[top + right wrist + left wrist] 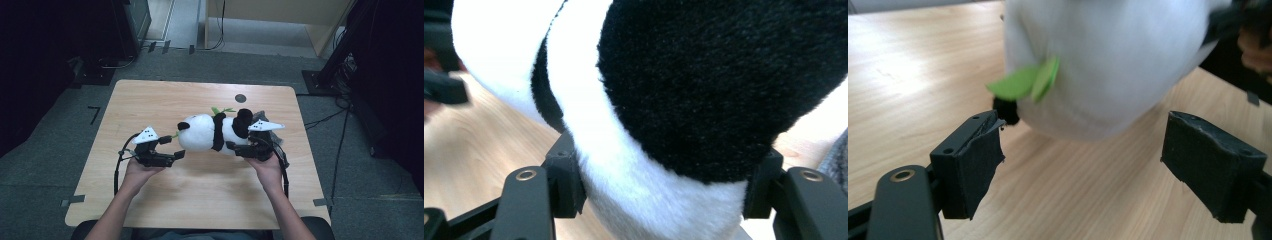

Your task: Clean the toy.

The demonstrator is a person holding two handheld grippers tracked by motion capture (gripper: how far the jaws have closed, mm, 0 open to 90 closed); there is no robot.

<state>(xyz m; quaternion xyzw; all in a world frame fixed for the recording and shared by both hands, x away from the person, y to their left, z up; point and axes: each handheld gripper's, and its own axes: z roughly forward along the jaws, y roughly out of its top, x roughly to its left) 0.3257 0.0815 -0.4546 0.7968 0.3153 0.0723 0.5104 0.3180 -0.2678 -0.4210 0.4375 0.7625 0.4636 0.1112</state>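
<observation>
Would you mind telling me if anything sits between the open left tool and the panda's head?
Nothing visible does. The left tool faces the panda across bare table, its jaws spread wide.

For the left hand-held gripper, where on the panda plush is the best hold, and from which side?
Probably the round white head, approached from the person's left, where the left hand-held gripper hovers open. The head sits between its spread jaws, while the right hand-held gripper already clamps the black-and-white rear.

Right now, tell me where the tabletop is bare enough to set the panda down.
Bare: the near strip of table between the forearms, and the far left corner. Crowded: the centre-right, where the plush panda, right gripper and grey cloth sit.
</observation>
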